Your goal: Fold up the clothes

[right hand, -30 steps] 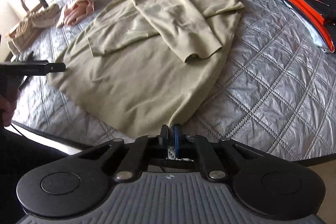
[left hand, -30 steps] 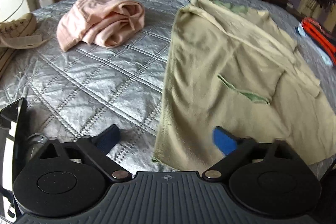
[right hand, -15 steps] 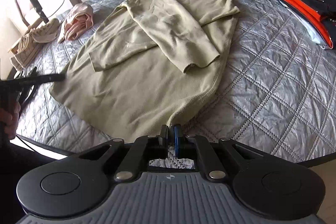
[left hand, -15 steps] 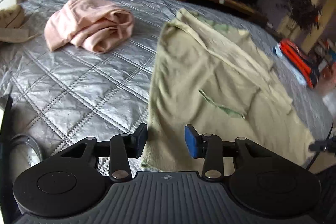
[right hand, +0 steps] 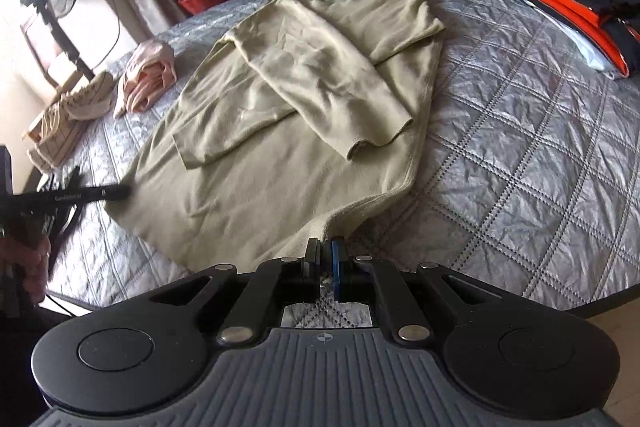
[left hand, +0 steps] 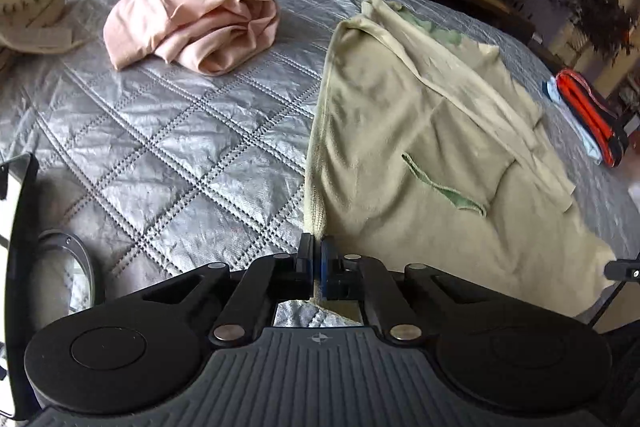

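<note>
In the left wrist view, a striped cloth (left hand: 32,23) lies at the far left edge of the bed (left hand: 168,155). The bed has a shiny grey quilt with a criss-cross stitch. To the right of the cloth, in the upper left of the frame, sits a pink garment (left hand: 192,23), bunched up in a loose roll. Right of the middle lies the big pale green top (left hand: 400,131). Its long way runs from the bottom middle of the frame up toward the top right. Its darker green neck is at the far end, so the hem is at the near end. The sleeves are folded across the body. The left tongs (left hand: 316,259) are at the bottom middle, clenched on the near left corner of the hem. At the far right edge lies an orange and black jacket (left hand: 588,115).

In the right wrist view, a hand (right hand: 32,259) at the left edge holds the left tongs (right hand: 116,191), and their tip sits at the left hem corner of the top (right hand: 280,163). Here the top fills the middle of the frame, with the neck in the upper middle and the hem near the bottom. Its long way leans a bit from the lower left up to the upper right. The right tongs (right hand: 325,259) at the bottom middle are clenched on the right hem corner. The jacket (right hand: 568,7) is in the upper right.
</note>
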`<state>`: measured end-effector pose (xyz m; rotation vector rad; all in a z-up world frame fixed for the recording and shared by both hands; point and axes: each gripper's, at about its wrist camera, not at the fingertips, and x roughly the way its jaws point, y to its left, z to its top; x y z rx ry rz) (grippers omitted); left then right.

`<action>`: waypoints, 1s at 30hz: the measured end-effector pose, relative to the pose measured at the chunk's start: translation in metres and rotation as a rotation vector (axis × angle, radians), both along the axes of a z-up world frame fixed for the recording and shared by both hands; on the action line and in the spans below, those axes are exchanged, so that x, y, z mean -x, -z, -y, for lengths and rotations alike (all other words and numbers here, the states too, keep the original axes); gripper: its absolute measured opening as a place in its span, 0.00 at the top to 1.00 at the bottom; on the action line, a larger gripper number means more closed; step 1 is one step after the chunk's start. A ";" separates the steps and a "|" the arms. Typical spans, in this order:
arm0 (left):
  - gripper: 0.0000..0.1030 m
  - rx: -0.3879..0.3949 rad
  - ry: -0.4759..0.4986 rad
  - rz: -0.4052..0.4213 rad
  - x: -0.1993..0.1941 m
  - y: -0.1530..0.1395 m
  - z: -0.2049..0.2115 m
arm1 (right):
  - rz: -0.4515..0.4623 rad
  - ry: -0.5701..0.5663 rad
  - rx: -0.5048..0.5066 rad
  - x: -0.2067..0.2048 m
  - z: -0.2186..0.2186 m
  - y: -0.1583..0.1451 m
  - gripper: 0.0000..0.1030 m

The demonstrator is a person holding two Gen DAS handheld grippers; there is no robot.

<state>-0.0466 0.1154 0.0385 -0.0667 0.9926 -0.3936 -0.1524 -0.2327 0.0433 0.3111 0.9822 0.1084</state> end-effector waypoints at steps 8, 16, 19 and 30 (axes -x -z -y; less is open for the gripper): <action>0.98 -0.013 0.015 0.063 0.007 -0.019 0.006 | 0.020 0.074 -0.090 0.000 0.009 -0.003 0.94; 0.98 0.082 -0.060 0.066 0.010 -0.038 -0.012 | 0.033 0.179 -0.228 0.008 0.028 -0.008 0.94; 0.98 0.112 -0.086 0.057 0.014 -0.045 -0.015 | 0.036 0.213 -0.280 0.012 0.035 -0.010 0.94; 0.98 0.251 -0.193 0.025 0.026 -0.060 -0.034 | 0.058 0.283 -0.415 0.034 0.062 -0.024 0.94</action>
